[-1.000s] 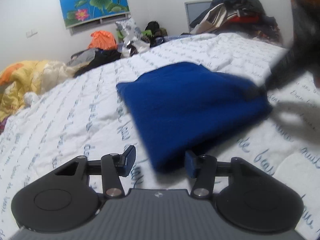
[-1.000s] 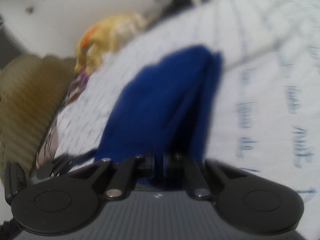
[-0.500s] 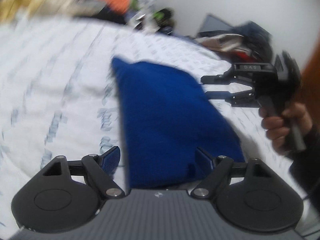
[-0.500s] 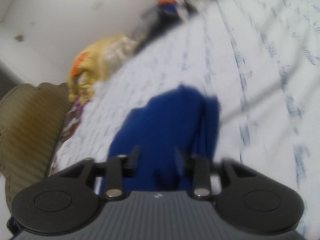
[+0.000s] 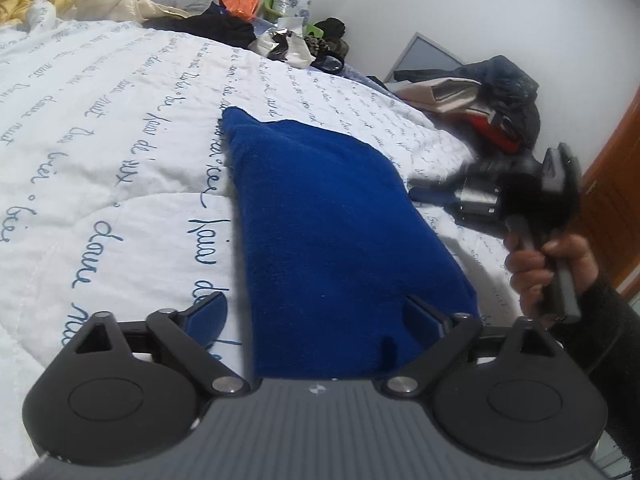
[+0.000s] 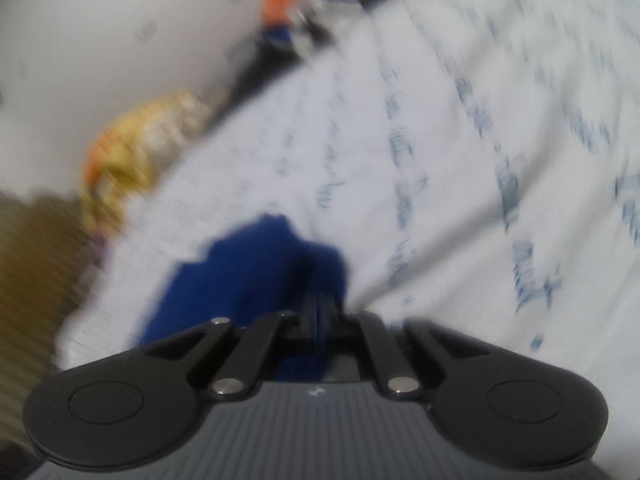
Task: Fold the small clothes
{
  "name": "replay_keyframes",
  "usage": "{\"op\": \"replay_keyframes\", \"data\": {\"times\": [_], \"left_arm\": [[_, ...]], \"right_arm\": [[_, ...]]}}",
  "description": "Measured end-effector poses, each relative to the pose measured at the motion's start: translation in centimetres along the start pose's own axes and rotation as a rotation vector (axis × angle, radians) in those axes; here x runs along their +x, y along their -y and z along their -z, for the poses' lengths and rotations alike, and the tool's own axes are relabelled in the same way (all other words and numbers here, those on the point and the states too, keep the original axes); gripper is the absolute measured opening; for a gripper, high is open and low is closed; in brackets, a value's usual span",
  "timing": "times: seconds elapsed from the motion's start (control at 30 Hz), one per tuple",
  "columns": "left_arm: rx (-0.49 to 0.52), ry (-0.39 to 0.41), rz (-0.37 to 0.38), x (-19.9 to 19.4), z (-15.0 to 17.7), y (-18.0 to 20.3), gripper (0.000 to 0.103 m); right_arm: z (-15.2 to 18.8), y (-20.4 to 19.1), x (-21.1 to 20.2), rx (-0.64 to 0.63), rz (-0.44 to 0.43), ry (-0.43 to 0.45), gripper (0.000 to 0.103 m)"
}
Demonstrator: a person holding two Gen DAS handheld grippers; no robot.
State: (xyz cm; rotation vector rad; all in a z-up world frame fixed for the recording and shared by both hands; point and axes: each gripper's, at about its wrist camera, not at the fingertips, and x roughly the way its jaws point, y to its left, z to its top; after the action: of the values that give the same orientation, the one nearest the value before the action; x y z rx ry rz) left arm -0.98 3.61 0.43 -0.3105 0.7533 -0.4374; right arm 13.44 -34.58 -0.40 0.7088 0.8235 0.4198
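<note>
left tool (image 5: 316, 312): black linkage arms, silver pivot screws, round discs, ribbed grey body, blue pads
right tool (image 6: 320, 312): same black build, blurred
right hand (image 5: 536, 268): beside the left tool, black sleeve (image 5: 604, 332)

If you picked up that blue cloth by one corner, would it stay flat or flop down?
Probably flop. The blue cloth lies in soft, rounded folds on the bedspread, so it looks limp, not stiff. Its fuzzy surface suggests it would not slip easily. It looks thick, so maybe a bit heavy for its size.
</note>
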Motion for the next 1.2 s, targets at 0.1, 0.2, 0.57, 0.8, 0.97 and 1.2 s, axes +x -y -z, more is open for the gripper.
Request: {"op": "replay_keyframes", "data": {"times": [0.1, 0.2, 0.57, 0.8, 0.97, 1.2], "left_arm": [[0.026, -0.001, -0.014, 0.2, 0.1, 0.4, 0.096], [0.039, 0.002, -0.025, 0.3, 0.3, 0.7, 0.097], [0.029, 0.009, 0.000, 0.1, 0.5, -0.2, 0.103], [-0.213, -0.044, 0.124, -0.3, -0.6, -2.7, 0.098], [-0.262, -0.110, 0.097, 1.1, -0.8, -2.7, 0.014], [-0.115, -0.137, 0.014, 0.0, -1.5, -3.4, 0.027]], "right_arm": [[-0.5, -2.7, 0.2, -0.079, -0.005, 0.042, 0.077], [-1.5, -4.5, 2.8, -0.155, 0.058, -0.007, 0.076], [-0.2, 0.5, 2.1, -0.096, 0.068, 0.041, 0.008], [3.3, -1.3, -1.1, -0.062, 0.022, -0.030, 0.080], [8.0, -4.3, -0.8, -0.222, 0.034, -0.066, 0.031], [8.7, -2.6, -2.4, -0.208, 0.002, -0.033, 0.023]]}}
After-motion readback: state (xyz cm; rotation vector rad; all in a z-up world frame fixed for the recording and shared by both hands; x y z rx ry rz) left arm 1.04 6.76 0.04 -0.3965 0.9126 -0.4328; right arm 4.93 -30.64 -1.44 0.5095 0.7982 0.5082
